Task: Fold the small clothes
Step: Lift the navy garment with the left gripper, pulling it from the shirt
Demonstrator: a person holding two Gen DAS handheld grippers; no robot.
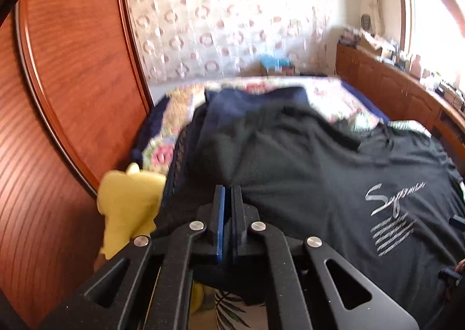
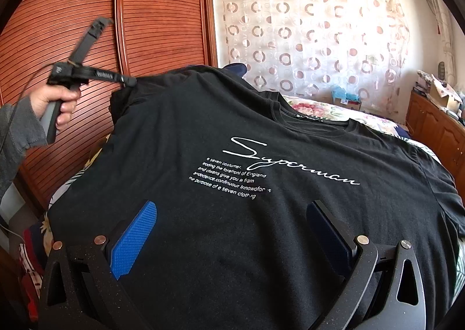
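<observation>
Across the floral-quilted bed (image 2: 314,109), a black printed cotton T-shirt (image 2: 261,213) is being lifted at its far left sleeve by the clenched left gripper (image 1: 228,193); the right gripper (image 2: 232,231) is being held released above it.

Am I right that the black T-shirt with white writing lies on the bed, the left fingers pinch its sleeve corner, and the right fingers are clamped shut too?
Not quite. The right gripper is open: the right wrist view shows its blue-padded fingers spread wide apart over the black T-shirt. The rest holds: the left gripper is closed on the shirt's sleeve corner.
</observation>
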